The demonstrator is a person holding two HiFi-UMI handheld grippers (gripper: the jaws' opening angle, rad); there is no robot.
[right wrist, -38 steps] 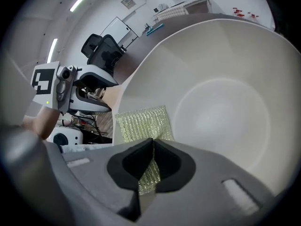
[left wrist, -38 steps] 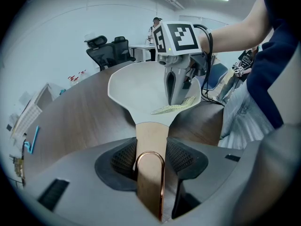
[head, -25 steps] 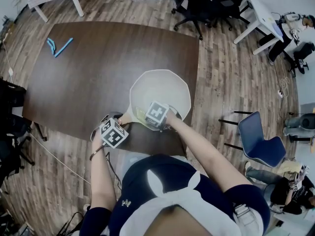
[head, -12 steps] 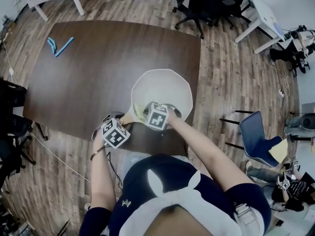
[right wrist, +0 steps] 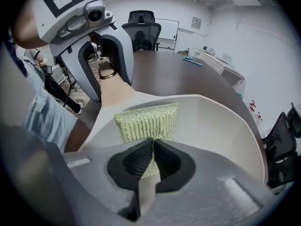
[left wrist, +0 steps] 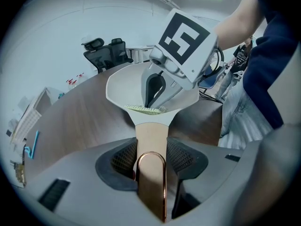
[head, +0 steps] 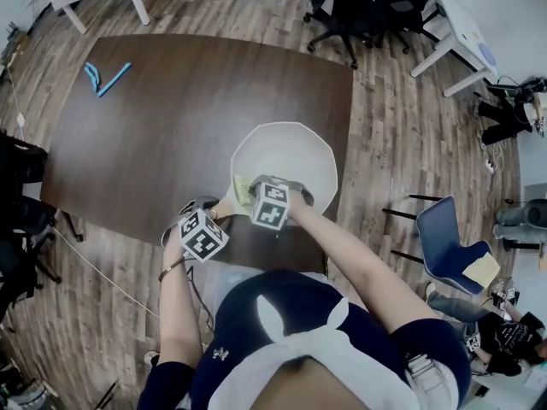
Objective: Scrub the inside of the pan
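A white angular pan (head: 286, 156) sits near the front edge of the dark brown table (head: 171, 109). Its tan handle (left wrist: 151, 140) with a copper hanging loop runs between my left gripper's (left wrist: 151, 160) jaws, which are shut on it. My right gripper (right wrist: 153, 155) is shut on a yellow-green scrubbing cloth (right wrist: 146, 121). The cloth lies flat against the pan's inner wall (right wrist: 221, 126) close to the handle side. In the head view the cloth (head: 243, 186) shows at the pan's near left, beside the right gripper's marker cube (head: 272, 203).
A blue tool (head: 101, 77) lies at the table's far left. Black office chairs (head: 359, 7) and white tables stand beyond the table. A blue chair (head: 449, 246) is to the right, on the wood floor.
My right gripper has slid the cloth a little leftward inside the pan, toward the handle side. The left gripper and pan have hardly moved.
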